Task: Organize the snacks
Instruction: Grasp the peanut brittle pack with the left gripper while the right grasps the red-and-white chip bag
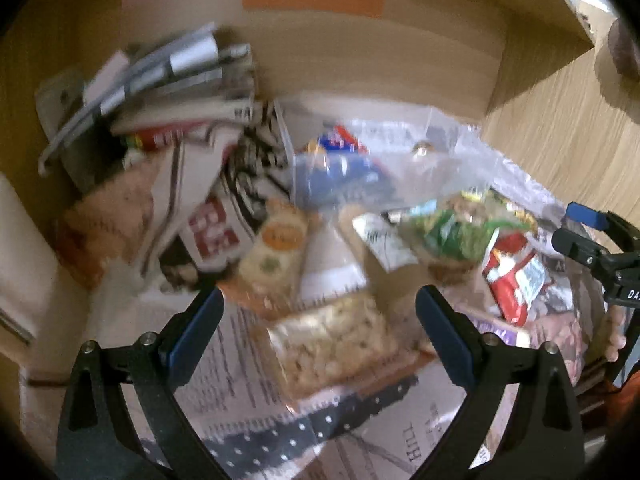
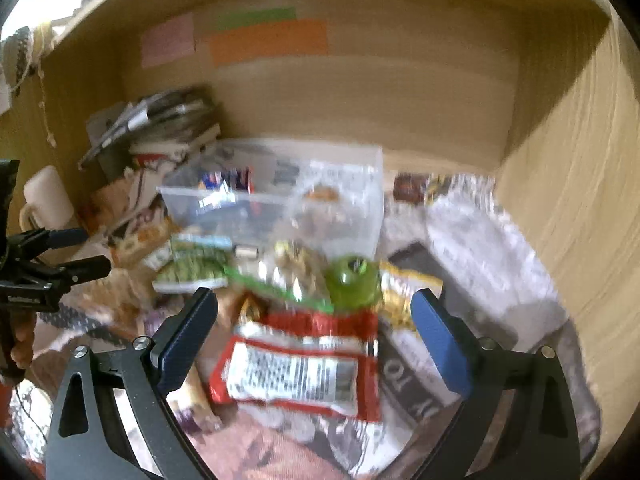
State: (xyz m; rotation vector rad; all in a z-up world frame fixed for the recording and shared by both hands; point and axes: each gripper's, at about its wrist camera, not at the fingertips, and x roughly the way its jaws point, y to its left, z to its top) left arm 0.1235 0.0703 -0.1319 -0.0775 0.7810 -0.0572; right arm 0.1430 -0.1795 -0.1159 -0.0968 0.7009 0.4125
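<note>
Snack packets lie piled on a shelf lined with newspaper. My left gripper is open above a clear packet of pale nuts; an orange packet lies just beyond it. My right gripper is open over a red-and-white packet. That packet also shows in the left wrist view. A green round lid, a green packet and a gold wrapper lie past it. A clear plastic box holding blue packets stands behind. Both views are blurred.
Papers and boxes are stacked at the back left. A white mug stands at the left. The wooden side wall closes the right. Coloured sticky notes are on the back wall. The other gripper shows at each view's edge.
</note>
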